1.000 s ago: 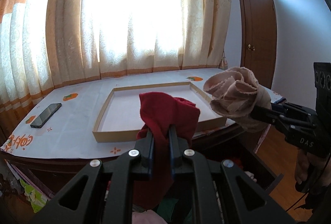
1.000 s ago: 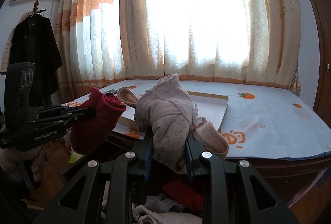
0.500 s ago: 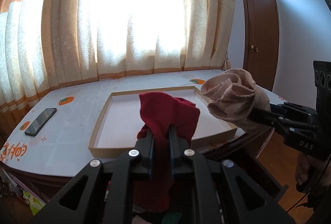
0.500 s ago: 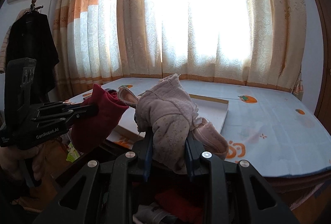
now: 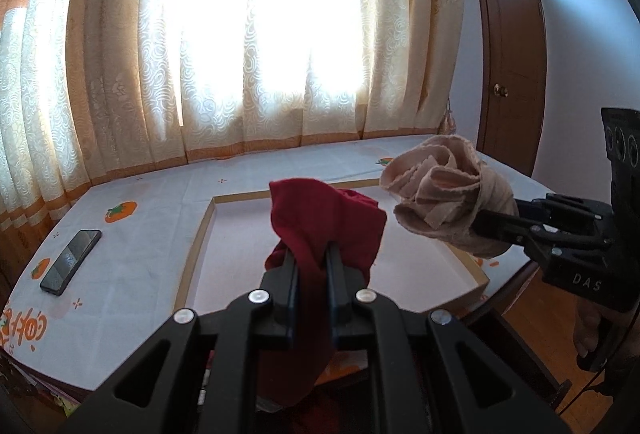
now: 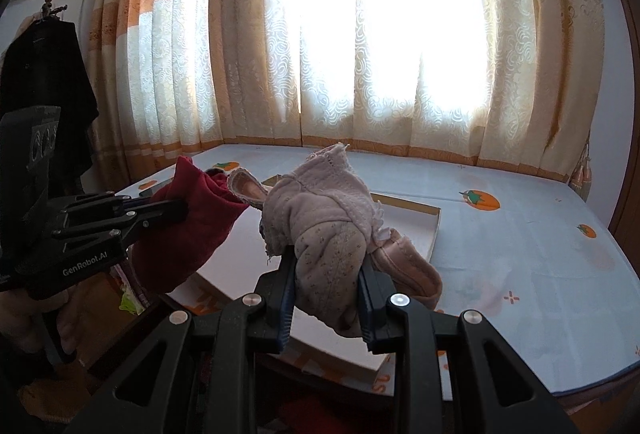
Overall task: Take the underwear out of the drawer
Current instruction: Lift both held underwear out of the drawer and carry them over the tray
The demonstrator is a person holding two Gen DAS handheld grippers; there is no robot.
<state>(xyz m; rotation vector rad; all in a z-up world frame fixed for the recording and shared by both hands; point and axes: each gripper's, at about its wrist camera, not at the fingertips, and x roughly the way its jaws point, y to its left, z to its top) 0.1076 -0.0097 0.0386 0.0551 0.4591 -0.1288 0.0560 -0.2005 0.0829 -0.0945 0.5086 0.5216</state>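
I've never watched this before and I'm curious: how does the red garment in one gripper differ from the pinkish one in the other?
The red underwear is plain dark red; the beige-pink underwear is pale, with stitched seams and speckles. The red piece hangs in a long drape below the left gripper; the pink one is a thicker wad that holds the right gripper wider apart. Both are clamped and held in the air near the shallow tray.

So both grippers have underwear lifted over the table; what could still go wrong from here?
The red underwear hangs long below the left gripper and might snag the table edge. The bulky beige underwear bulges out of the right gripper and may slip. Either could miss the shallow tray or land on the phone.
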